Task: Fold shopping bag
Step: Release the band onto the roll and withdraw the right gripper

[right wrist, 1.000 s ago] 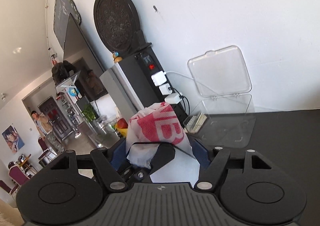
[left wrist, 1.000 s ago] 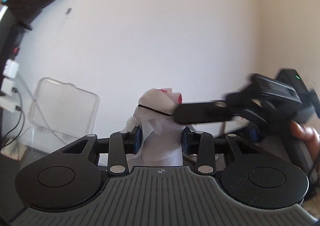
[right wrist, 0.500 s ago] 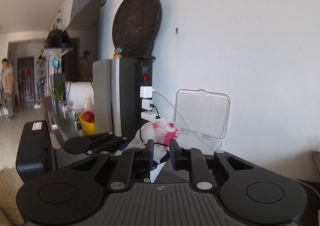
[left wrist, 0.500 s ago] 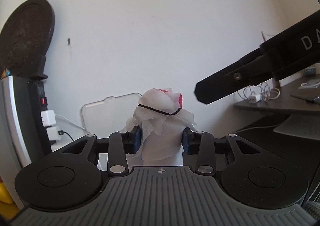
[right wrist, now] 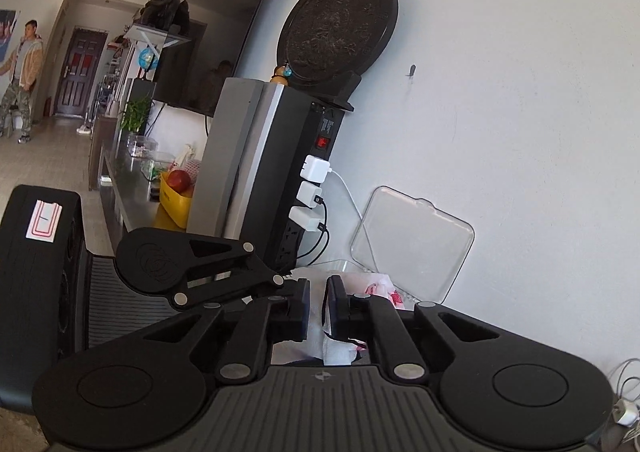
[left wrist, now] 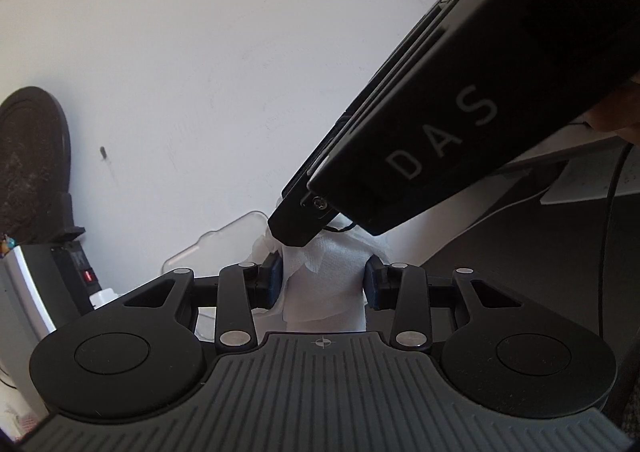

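Since 0.5 s ago my right gripper has swung in over the bag, its tip now touching the bag's top. The left gripper clamps the bundled bag upright, long axis vertical. Right fingers stand narrow around bag cloth; whether they pinch, I cannot tell. Open room above, plastic box behind the bag.

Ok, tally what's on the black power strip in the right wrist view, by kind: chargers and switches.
White chargers: 3, stacked down the power strip - top, middle, bottom.
Red switches: 1, above the chargers.
Total: 4.
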{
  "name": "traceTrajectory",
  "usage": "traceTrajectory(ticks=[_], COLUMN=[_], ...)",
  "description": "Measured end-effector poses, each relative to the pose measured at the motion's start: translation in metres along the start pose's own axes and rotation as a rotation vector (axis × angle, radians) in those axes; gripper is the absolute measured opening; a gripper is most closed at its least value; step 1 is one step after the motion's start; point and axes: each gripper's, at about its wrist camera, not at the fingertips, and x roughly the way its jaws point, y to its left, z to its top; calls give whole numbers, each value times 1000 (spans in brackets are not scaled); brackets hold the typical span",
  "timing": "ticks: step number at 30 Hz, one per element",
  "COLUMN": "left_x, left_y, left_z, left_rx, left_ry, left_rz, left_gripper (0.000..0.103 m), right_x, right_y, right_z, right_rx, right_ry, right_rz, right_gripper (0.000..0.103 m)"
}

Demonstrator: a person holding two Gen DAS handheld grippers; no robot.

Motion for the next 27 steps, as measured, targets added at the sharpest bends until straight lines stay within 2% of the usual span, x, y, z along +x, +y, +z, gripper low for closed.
traceTrajectory(ticks=[3, 6, 10, 14, 17, 18, 19, 20, 21, 22, 23, 27], left_x=[-5, -10, -11, -12, -10, -9, -7, -5, -3, -2, 0, 6], left_y=[-7, -10, -5, 6, 14, 19, 23, 28, 34, 39, 43, 64], left_z=[3, 4, 0, 0, -2, -4, -6, -9, -13, -17, -19, -37], left_rx=[65, 67, 5, -96, -191, -234, -276, -332, -393, -432, -463, -672], left_ry=[-21, -38, -44, -58, -58, -51, -44, -36, -28, -24, -23, -8], left_rz=[17, -8, -38, -98, -142, -161, -180, -199, -217, -231, -243, -339], left_gripper=[39, 39, 38, 38, 39, 39, 39, 39, 39, 39, 39, 40], right_x=[1, 3, 5, 7, 12, 11, 8, 4, -2, -9, -16, -32], right_y=[9, 12, -7, -27, -36, -37, -38, -40, -42, -43, -44, -53], right_z=[0, -3, -2, -6, -9, -8, -8, -7, -7, -7, -7, -13], right_rx=[-76, -111, 71, 264, 353, 359, 373, 391, 420, 441, 446, 488], right_ry=[1, -1, 13, 72, 102, 103, 96, 87, 62, 34, 13, -49], right_rz=[-44, -79, 30, 176, 203, 204, 217, 238, 272, 288, 279, 169], right_gripper=[7, 6, 3, 3, 3, 6, 20, 29, 45, 51, 52, 67])
